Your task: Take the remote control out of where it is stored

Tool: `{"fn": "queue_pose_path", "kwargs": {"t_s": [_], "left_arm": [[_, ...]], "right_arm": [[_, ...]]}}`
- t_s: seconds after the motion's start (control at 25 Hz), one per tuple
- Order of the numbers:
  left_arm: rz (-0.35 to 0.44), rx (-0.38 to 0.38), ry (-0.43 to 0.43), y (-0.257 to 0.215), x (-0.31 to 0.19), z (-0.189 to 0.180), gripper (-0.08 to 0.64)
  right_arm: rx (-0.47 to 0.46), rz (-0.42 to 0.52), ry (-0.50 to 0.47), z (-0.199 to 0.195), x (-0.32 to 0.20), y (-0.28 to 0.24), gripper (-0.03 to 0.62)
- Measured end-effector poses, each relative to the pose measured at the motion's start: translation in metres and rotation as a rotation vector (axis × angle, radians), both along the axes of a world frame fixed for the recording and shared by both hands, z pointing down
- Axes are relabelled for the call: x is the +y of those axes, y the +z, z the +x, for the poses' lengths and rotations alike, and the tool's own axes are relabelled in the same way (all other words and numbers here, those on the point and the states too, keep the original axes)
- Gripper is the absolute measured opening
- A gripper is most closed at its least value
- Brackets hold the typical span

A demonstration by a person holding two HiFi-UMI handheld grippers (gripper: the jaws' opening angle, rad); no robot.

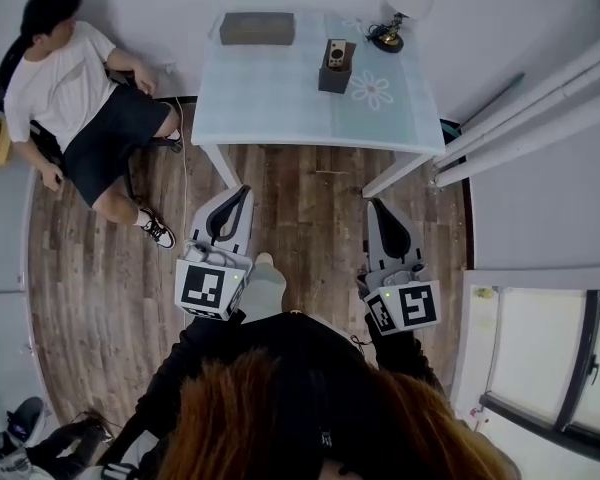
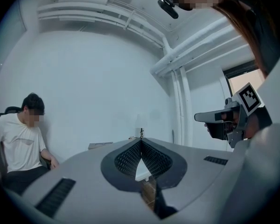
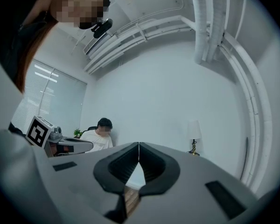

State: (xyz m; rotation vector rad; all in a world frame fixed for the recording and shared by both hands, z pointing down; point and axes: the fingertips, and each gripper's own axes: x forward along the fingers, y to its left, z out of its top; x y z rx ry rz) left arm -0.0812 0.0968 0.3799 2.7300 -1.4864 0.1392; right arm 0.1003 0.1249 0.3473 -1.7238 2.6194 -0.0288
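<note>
Two grippers show low in the head view, over a wood floor: the left gripper at lower centre-left and the right gripper at lower centre-right. Both point up the frame toward a pale desk. Neither touches the desk. Near the desk's upper middle stands a dark holder with the remote control upright in it, well apart from both grippers. A grey box lies at the desk's upper left and a small lamp stands at its upper right, near the holder. A seated person in a white shirt occupies the upper left of the frame.

In the left gripper view, the jaws meet at their tips in the centre with nothing between them, only a narrow gap lower down through which floor shows. The right gripper appears at the right edge, and the seated person at the lower left.

In the right gripper view, the jaws are likewise pressed together at the tips and empty. The left gripper shows at the left edge, the seated person sits just beyond it, and the lamp stands at centre-right against the white wall.
</note>
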Motion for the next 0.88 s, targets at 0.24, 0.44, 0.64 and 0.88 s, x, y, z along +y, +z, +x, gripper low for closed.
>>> {"fn": "queue_pose_path", "kwargs": {"t_s": [0.24, 0.44, 0.64, 0.88], "left_arm": [[-0.002, 0.009, 0.037, -0.002, -0.04, -0.008, 0.0], [-0.022, 0.01, 0.054, 0.006, -0.066, -0.021, 0.0], [-0.03, 0.017, 0.063, 0.01, -0.095, -0.034, 0.0], [-0.044, 0.023, 0.081, 0.013, -0.125, -0.045, 0.0]], "right_arm": [[0.011, -0.001, 0.011, -0.02, -0.037, -0.004, 0.014], [0.019, -0.02, 0.017, -0.035, -0.064, 0.003, 0.014], [0.033, -0.019, 0.038, -0.046, -0.088, 0.003, 0.014], [0.036, -0.027, 0.082, -0.051, -0.118, 0.004, 0.014]]}}
